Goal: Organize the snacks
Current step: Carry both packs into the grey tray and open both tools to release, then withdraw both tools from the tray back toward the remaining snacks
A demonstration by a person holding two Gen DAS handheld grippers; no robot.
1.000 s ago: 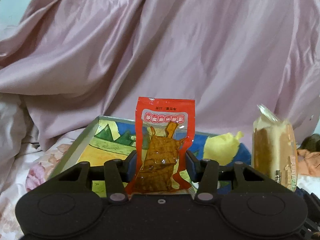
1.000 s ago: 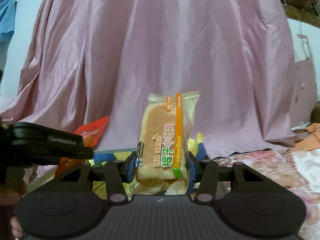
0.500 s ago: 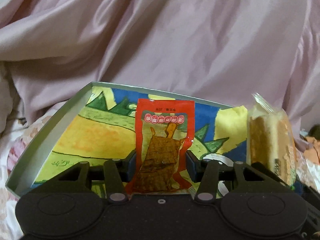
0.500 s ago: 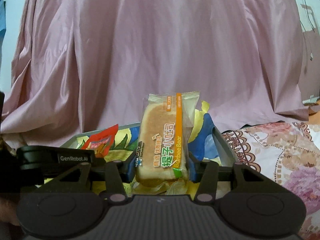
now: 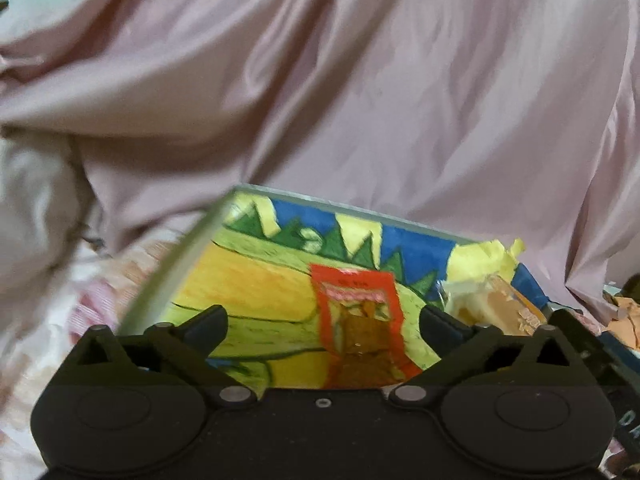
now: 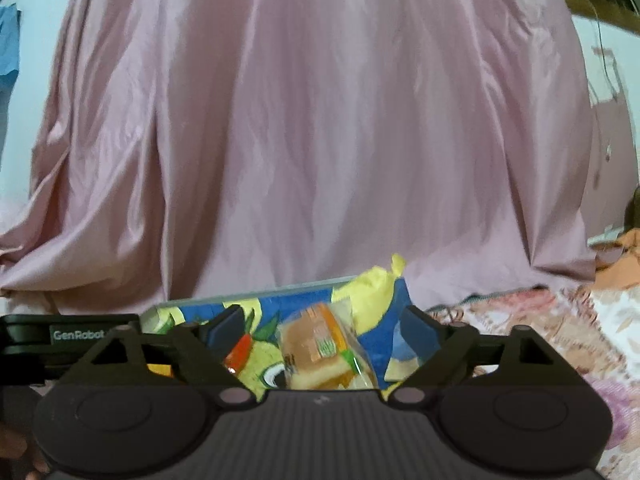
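Views differ in what they catch. The left wrist camera shows most of the painted tray (image 5: pixel 256 280), its yellow, green and blue floor open to the near side, with the red snack packet (image 5: pixel 360 320) lying flat on it and the bread packet (image 5: pixel 496 312) at the tray's right end beside a crumpled yellow paper (image 5: pixel 480 260). The right wrist camera sees only the tray's far right part (image 6: pixel 384 344), the bread packet (image 6: pixel 320 352) in the middle of it, a sliver of the red packet (image 6: pixel 240 352), and the black body of the other gripper at far left.

Two snack packets, one tray and two grippers are in view. The left gripper (image 5: pixel 324 322) has its jaws spread wide, released, the red packet lying between them, untouched. The right gripper (image 6: pixel 322 326) is likewise spread wide with the bread packet lying free between the fingers. Pink cloth (image 6: pixel 320 120) hangs behind, over a floral bedcover (image 6: pixel 560 328).
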